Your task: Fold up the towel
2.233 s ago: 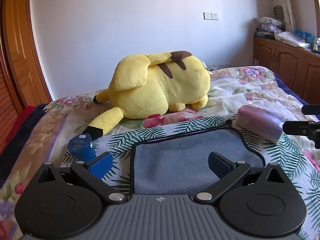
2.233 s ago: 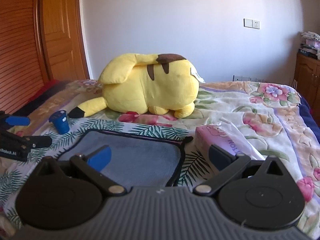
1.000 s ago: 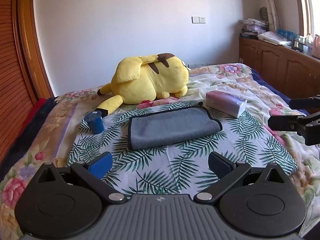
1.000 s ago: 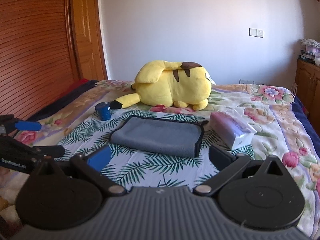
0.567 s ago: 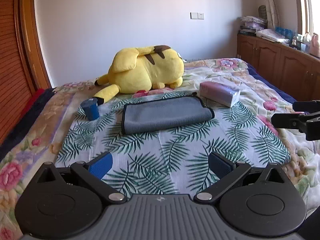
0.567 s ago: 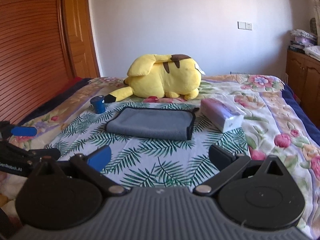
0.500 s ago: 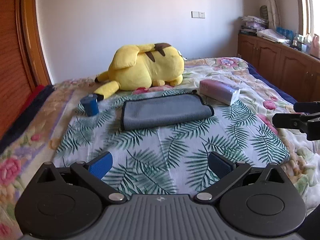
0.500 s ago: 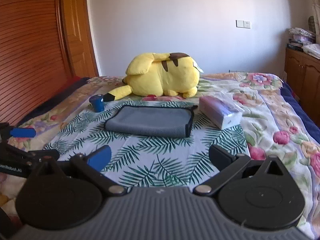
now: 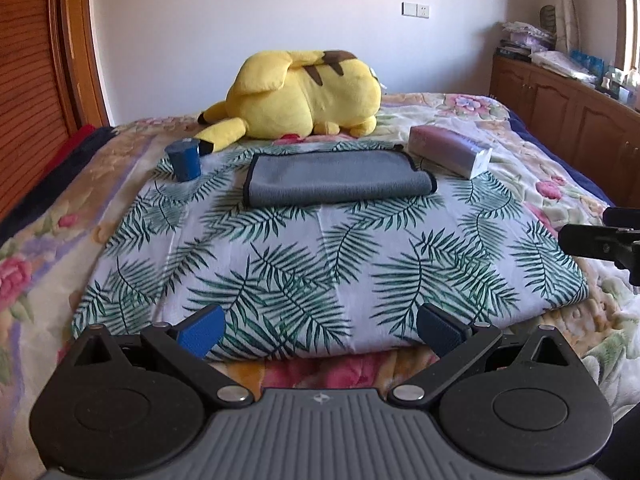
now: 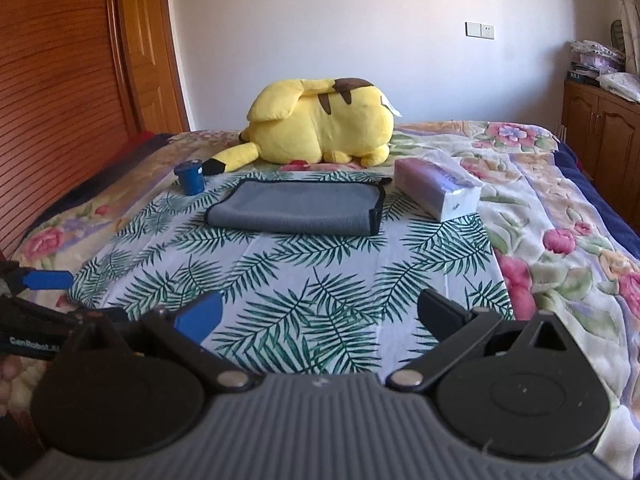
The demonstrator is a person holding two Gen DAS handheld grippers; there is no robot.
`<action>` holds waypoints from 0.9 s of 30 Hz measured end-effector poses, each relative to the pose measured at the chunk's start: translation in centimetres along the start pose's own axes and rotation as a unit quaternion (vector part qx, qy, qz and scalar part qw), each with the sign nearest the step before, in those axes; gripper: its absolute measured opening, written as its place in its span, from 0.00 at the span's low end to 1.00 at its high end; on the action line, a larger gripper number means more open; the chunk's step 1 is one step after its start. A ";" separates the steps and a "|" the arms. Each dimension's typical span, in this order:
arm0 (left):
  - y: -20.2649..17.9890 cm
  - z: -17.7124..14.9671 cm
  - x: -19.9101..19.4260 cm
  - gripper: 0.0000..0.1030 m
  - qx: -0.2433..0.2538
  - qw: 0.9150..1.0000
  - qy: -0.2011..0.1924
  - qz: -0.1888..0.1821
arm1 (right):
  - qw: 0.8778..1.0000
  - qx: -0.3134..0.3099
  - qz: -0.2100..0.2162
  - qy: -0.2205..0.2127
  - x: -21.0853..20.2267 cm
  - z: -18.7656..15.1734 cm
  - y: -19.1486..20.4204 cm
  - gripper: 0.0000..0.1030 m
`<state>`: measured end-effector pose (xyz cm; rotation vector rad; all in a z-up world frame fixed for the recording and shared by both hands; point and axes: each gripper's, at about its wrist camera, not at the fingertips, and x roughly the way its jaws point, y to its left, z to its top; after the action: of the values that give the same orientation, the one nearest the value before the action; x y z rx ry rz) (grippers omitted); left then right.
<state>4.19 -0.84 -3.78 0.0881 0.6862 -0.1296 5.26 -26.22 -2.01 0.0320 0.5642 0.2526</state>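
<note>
A grey towel (image 9: 336, 178) with a dark hem lies folded flat at the far end of a palm-leaf cloth (image 9: 320, 256) on the bed; it also shows in the right wrist view (image 10: 296, 208). My left gripper (image 9: 320, 326) is open and empty, held back over the cloth's near edge, far from the towel. My right gripper (image 10: 320, 314) is open and empty, also well short of the towel. The right gripper shows at the right edge of the left wrist view (image 9: 600, 242); the left gripper shows at the left edge of the right wrist view (image 10: 44, 300).
A yellow plush toy (image 9: 304, 94) lies behind the towel. A blue cup (image 9: 184, 160) stands left of the towel, a pink tissue pack (image 9: 450, 152) right of it. Wooden wardrobe doors (image 10: 60, 100) stand on the left, wooden cabinets (image 9: 568, 112) on the right.
Both grippers have drawn back from the towel toward the bed's near edge, staying open and empty. The towel lies folded and has not moved.
</note>
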 end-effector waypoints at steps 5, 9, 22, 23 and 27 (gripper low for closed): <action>0.1 -0.9 1.0 1.00 0.009 1.000 0.006 0.010 | 1.000 -0.007 -0.010 0.008 1.1 -0.9 -0.2 1.00; 0.4 -1.0 1.4 1.00 0.004 1.000 0.005 0.012 | 1.000 -0.011 -0.014 0.010 1.6 -1.1 -0.1 1.00; 0.3 -0.6 -0.3 1.00 0.017 0.998 -0.059 0.027 | 1.000 -0.009 -0.014 -0.014 1.2 -1.2 -0.3 1.00; 0.3 -0.6 -0.5 1.00 0.018 0.997 -0.063 0.028 | 1.000 -0.008 -0.014 -0.016 1.2 -1.2 -0.3 1.00; 0.2 -0.4 -1.0 1.00 0.018 0.997 -0.074 0.029 | 1.000 -0.003 -0.016 -0.024 1.0 -1.1 -0.5 1.00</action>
<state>3.22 -0.51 -3.50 0.1320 0.5322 -0.0920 5.57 -26.53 -3.50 0.0240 0.5153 0.2226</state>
